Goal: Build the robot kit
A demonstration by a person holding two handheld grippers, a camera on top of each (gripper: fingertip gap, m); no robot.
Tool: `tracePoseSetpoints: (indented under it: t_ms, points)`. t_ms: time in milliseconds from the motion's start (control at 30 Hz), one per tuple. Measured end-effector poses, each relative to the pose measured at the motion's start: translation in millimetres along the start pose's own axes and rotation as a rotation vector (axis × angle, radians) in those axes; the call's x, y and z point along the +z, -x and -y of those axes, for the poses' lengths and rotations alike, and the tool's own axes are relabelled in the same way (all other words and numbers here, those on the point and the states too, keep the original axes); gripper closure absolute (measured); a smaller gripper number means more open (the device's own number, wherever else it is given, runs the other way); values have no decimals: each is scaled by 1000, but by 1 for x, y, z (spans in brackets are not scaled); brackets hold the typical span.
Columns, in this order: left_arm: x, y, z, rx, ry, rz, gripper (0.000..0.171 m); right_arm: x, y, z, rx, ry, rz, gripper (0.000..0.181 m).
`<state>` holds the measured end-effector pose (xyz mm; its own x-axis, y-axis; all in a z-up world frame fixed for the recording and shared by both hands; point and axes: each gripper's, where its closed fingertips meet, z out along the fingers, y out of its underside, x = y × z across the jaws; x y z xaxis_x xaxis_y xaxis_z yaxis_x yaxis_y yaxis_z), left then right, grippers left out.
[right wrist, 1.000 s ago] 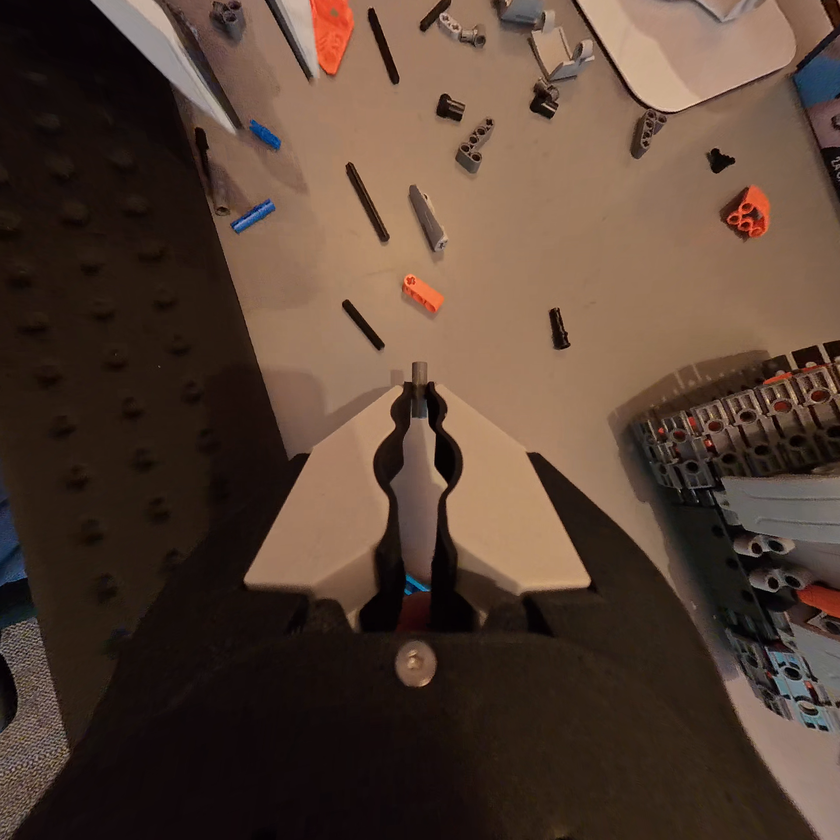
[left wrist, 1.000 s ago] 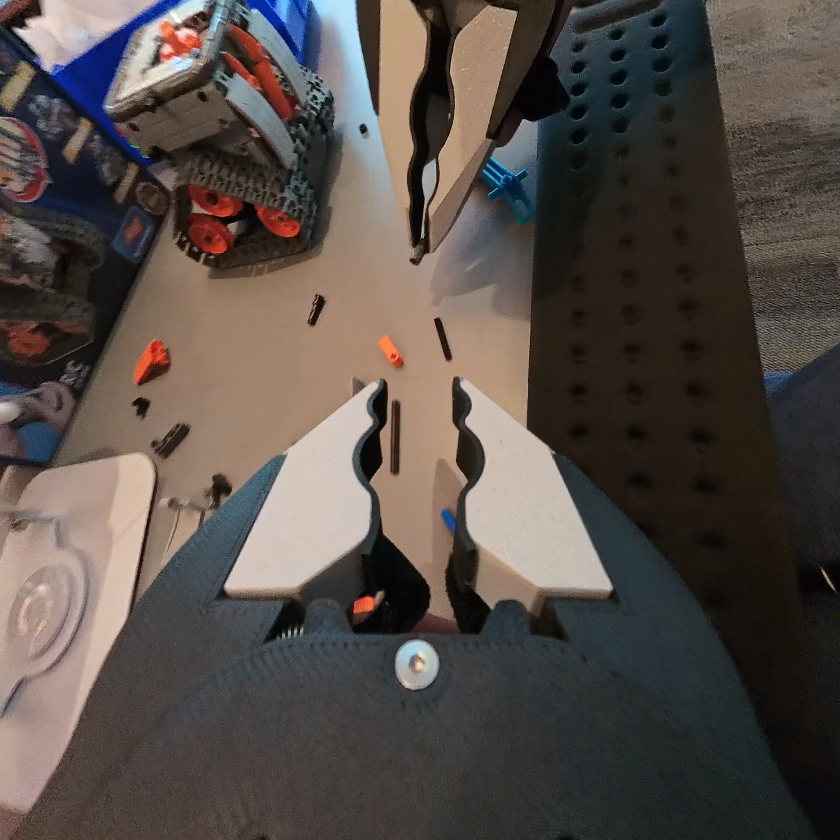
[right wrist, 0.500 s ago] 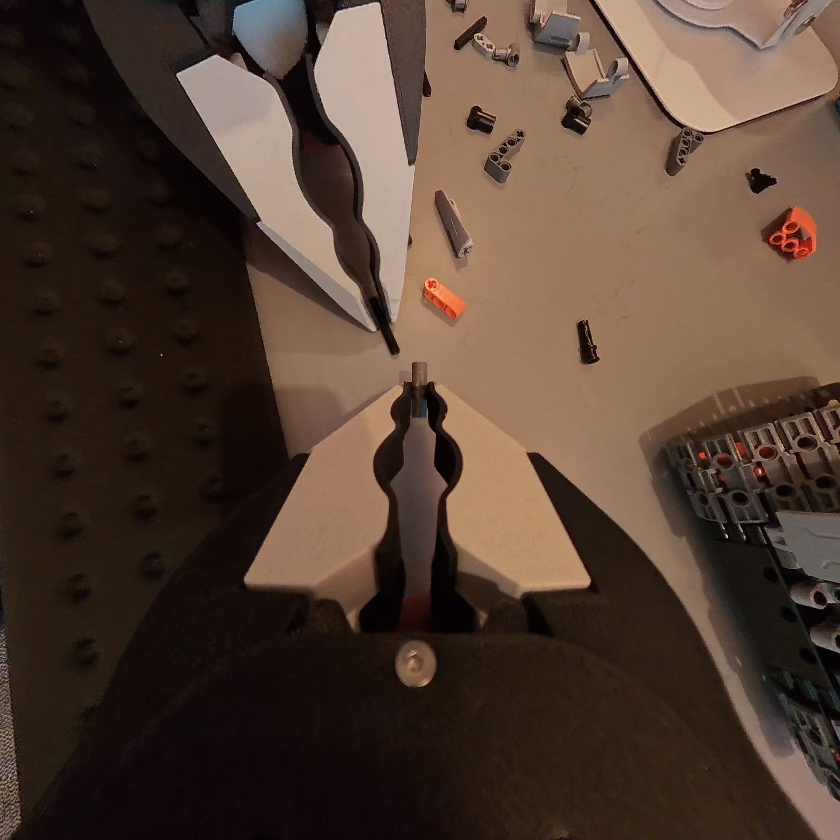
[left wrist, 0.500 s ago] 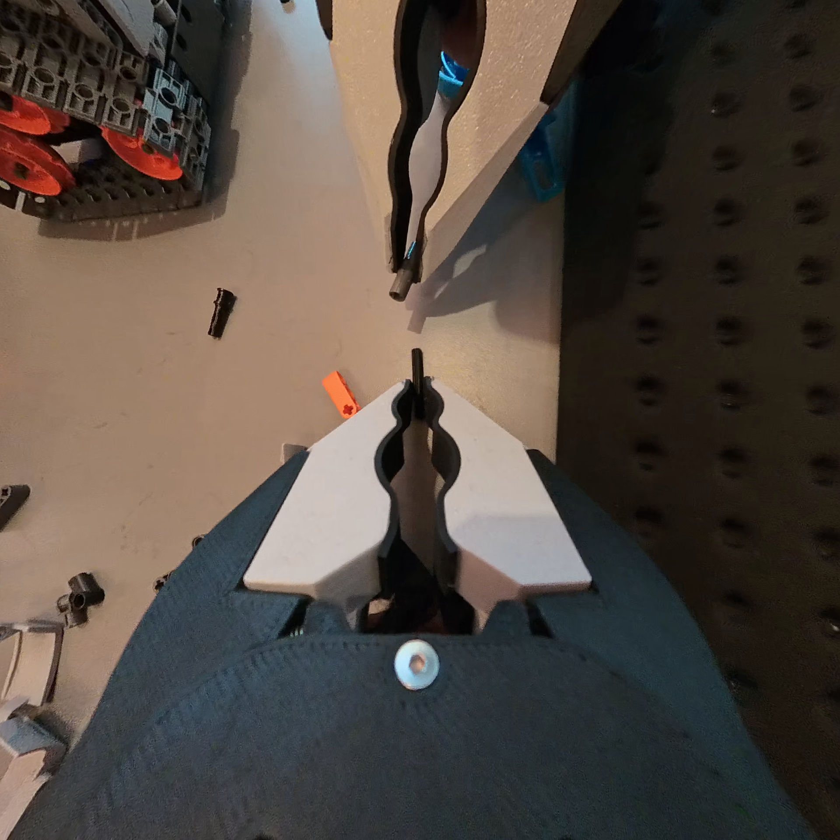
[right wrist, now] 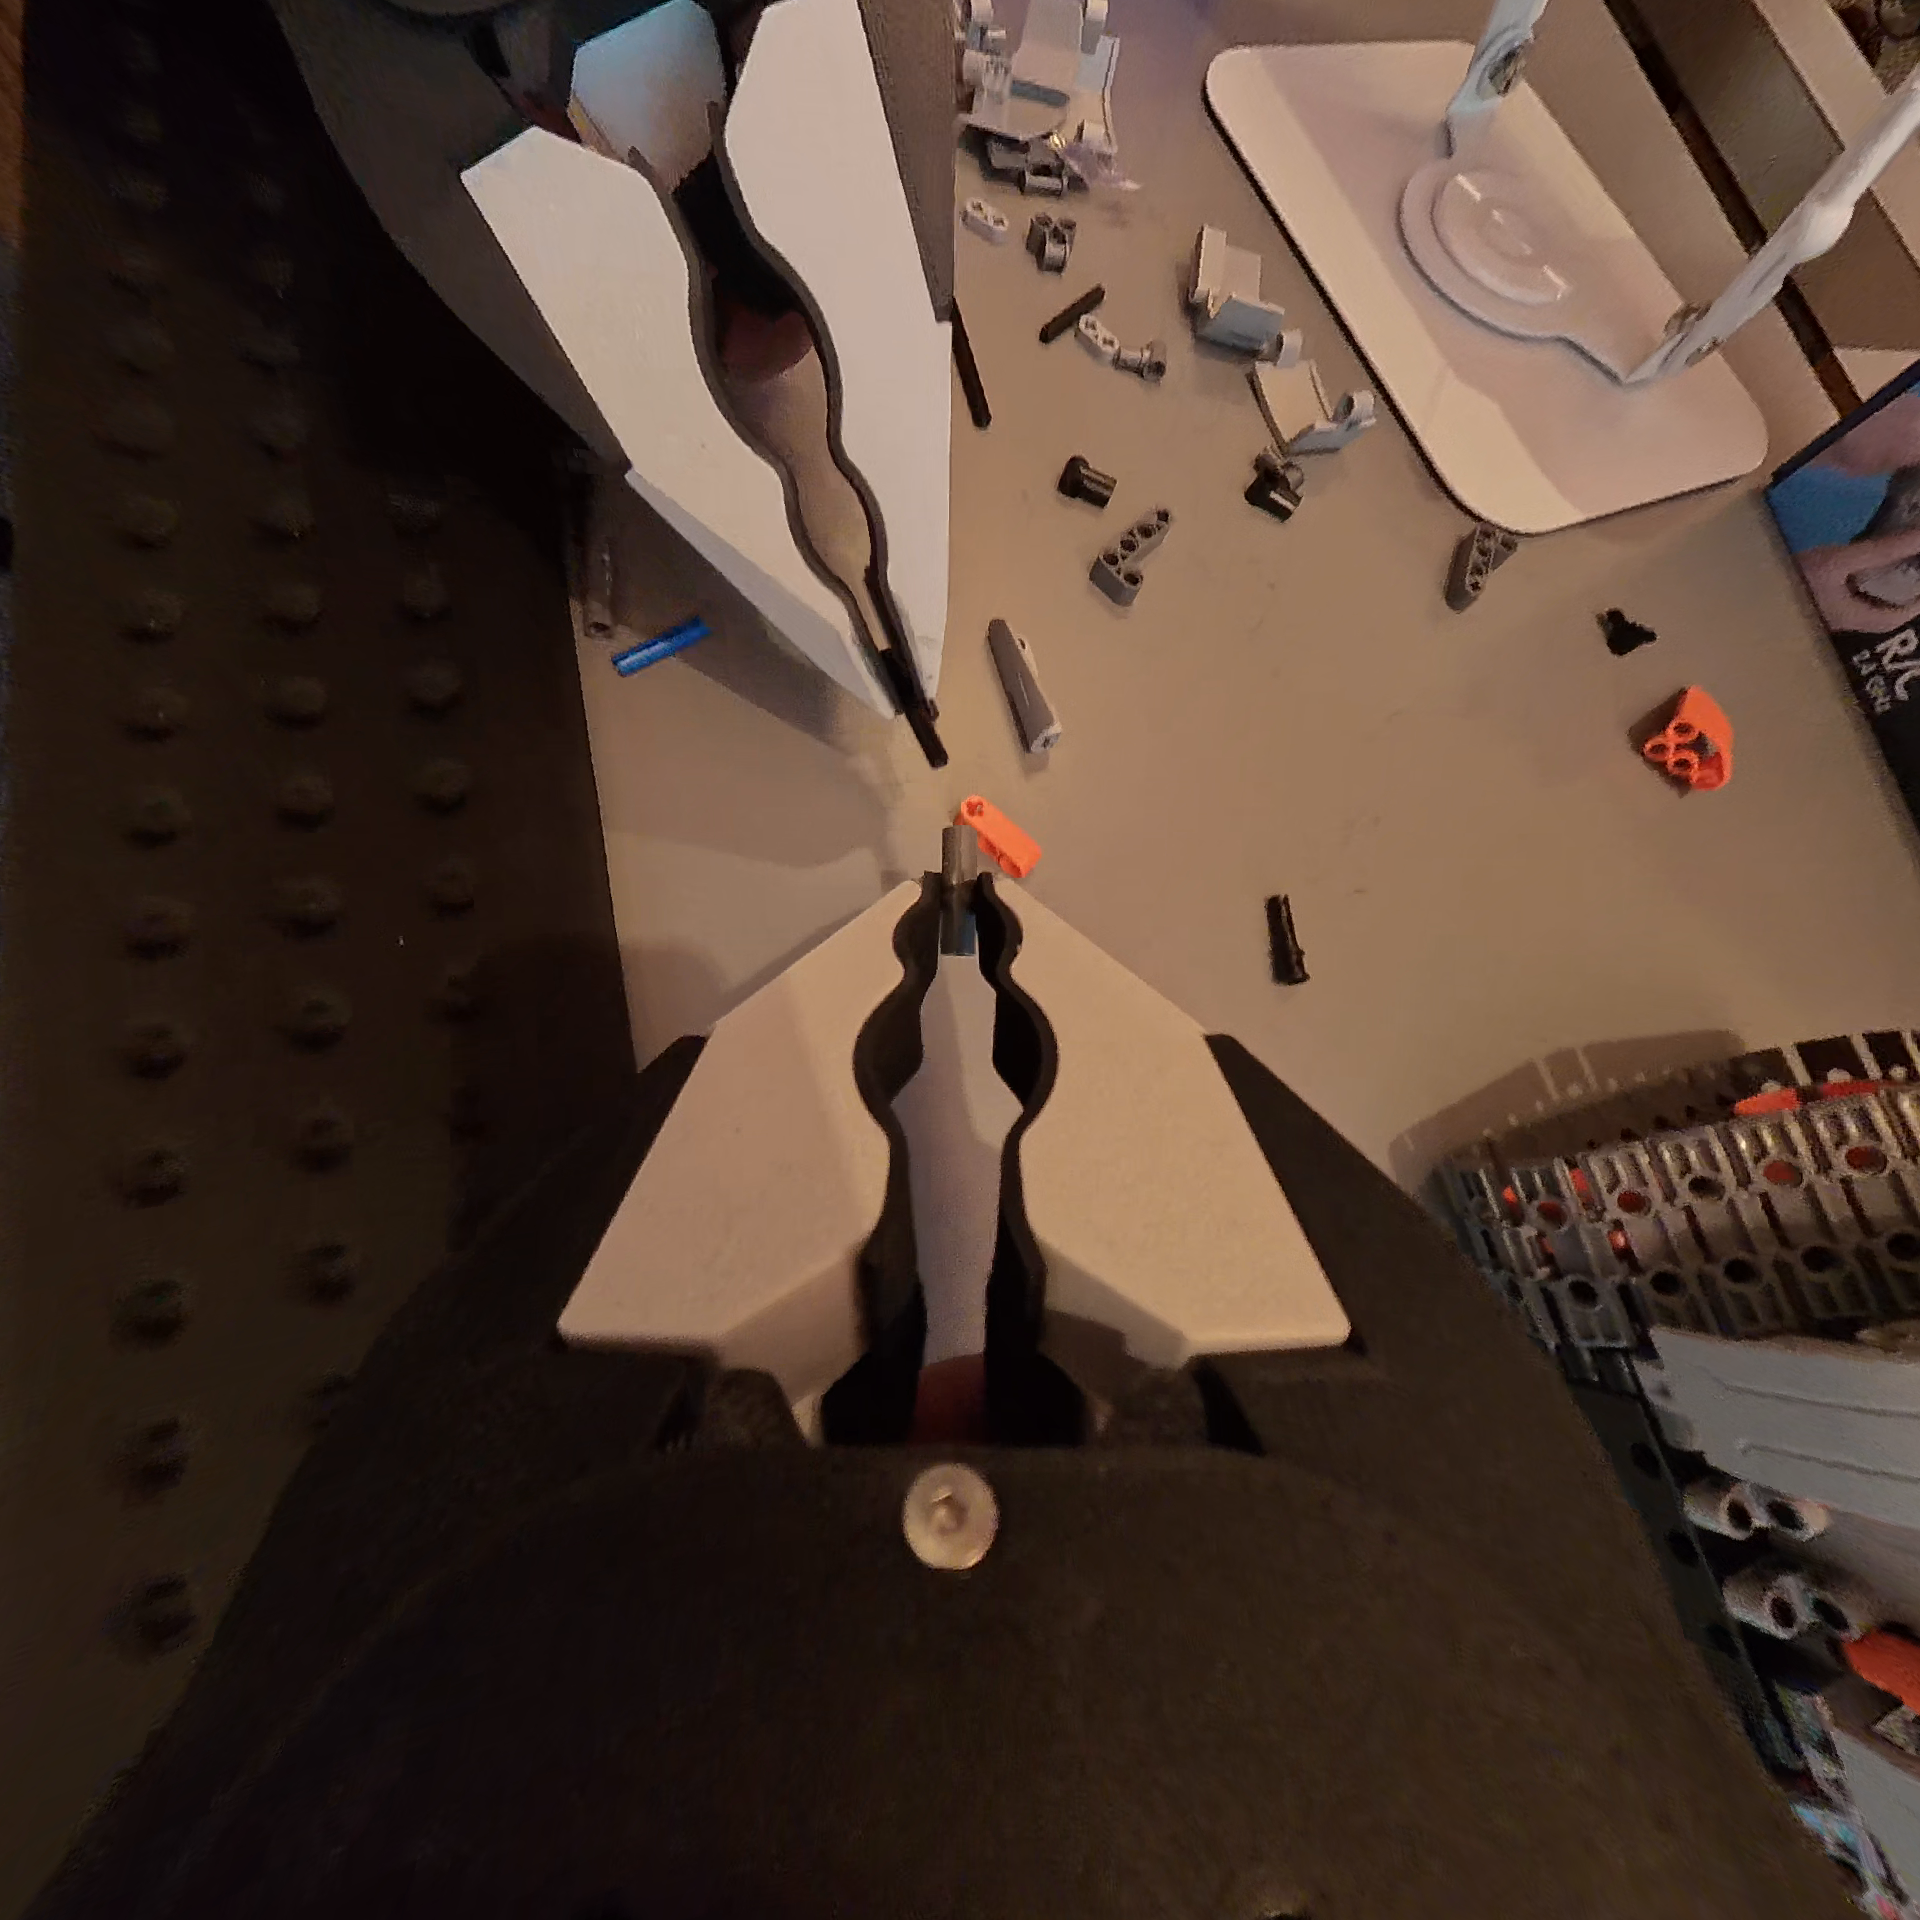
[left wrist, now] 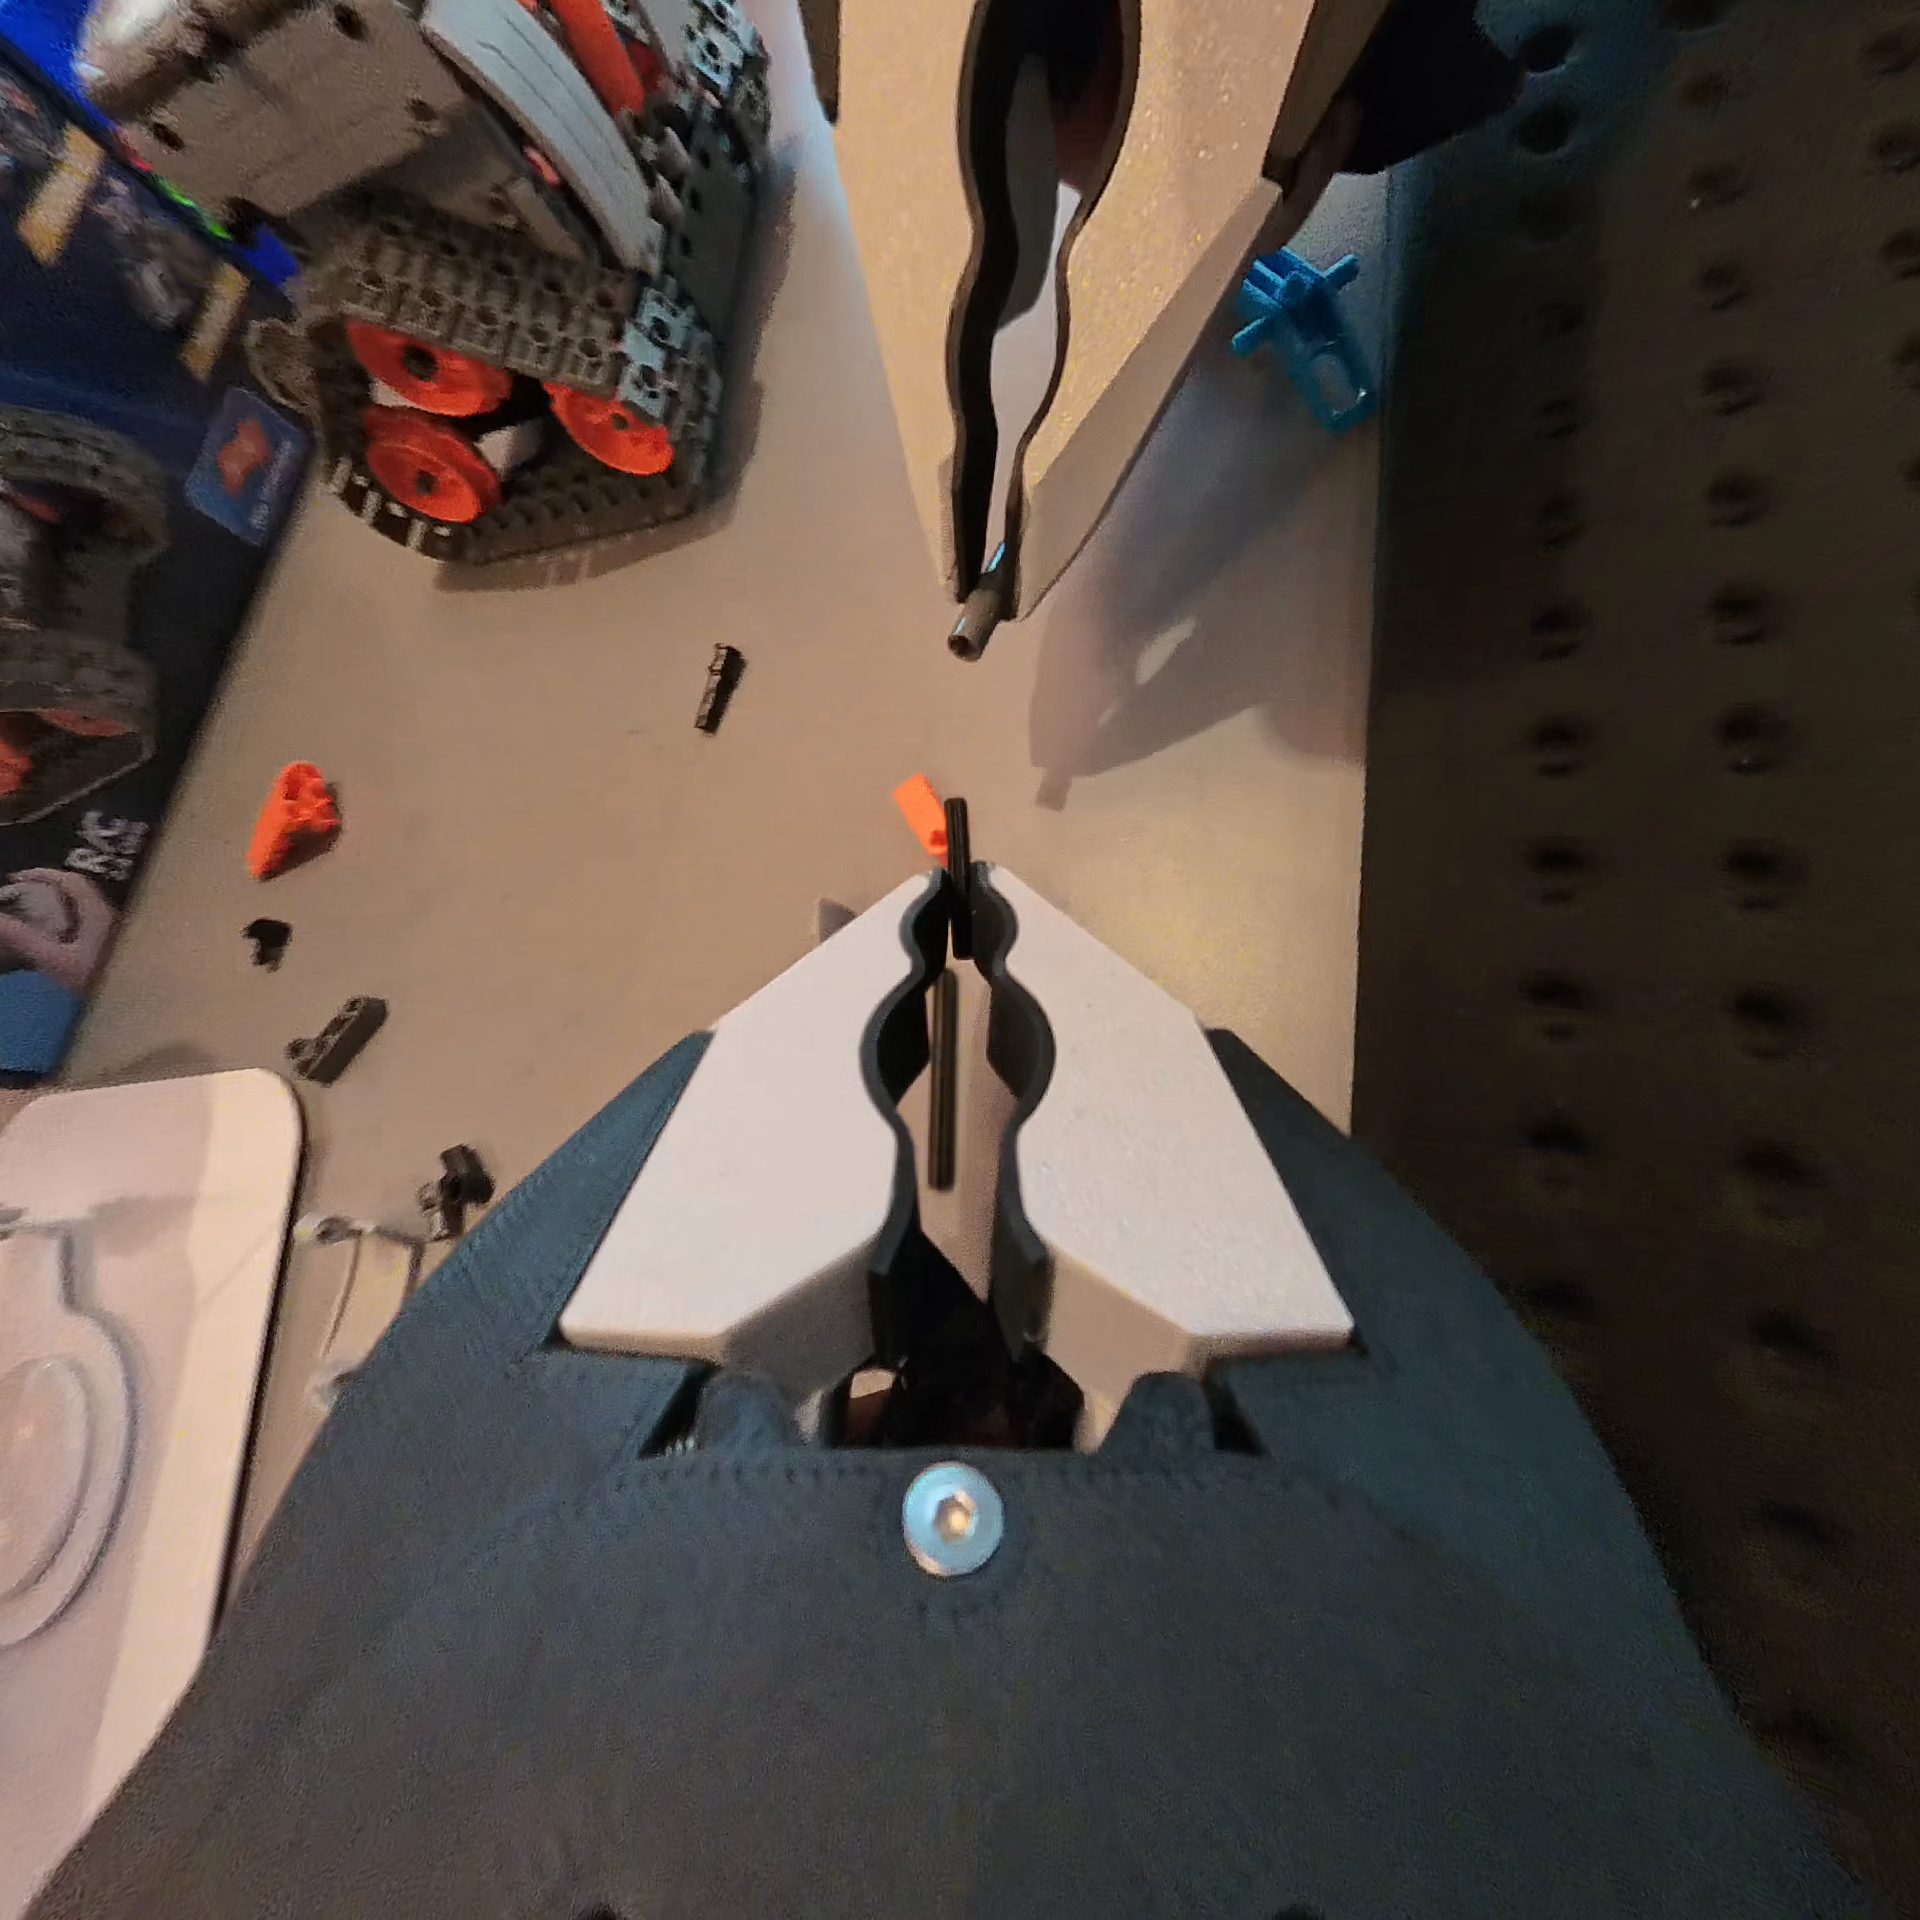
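Left gripper (left wrist: 958, 883) clenched on thin black axle (left wrist: 956, 847), right gripper (right wrist: 956, 894) clenched on short grey pin (right wrist: 954, 862), tips facing, apart, over table (left wrist: 623, 727), orange connector (right wrist: 1000, 833) beneath, tracked vehicle model (left wrist: 499, 312) nearby, white tray (right wrist: 1455, 343) holding a white stand arm, loose pieces scattered.

You work over a pale beige bench (left wrist: 582, 790) under warm, dim light that throws soft shadows across it; along one edge you have a dark mat (left wrist: 1662, 935) covered in rows of round studs; a white rounded base plate (right wrist: 1455, 343) sits toward the far corner.
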<state>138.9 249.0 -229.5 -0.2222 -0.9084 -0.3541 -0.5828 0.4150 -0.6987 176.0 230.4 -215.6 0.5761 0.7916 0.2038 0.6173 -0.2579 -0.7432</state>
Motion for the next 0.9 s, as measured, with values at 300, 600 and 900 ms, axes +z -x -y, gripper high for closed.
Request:
tracePoseSetpoints:
  t_ms: [300,600,900]
  points:
    - [-24,15,-16,82,-47,138,169,13,0,24,-87,-19,11,178]
    - [-23,18,-17,96,-66,156,169,20,-8,31,-100,-48,14,178]
    - [-21,19,-16,105,-67,165,169,17,-10,27,-86,-70,4,178]
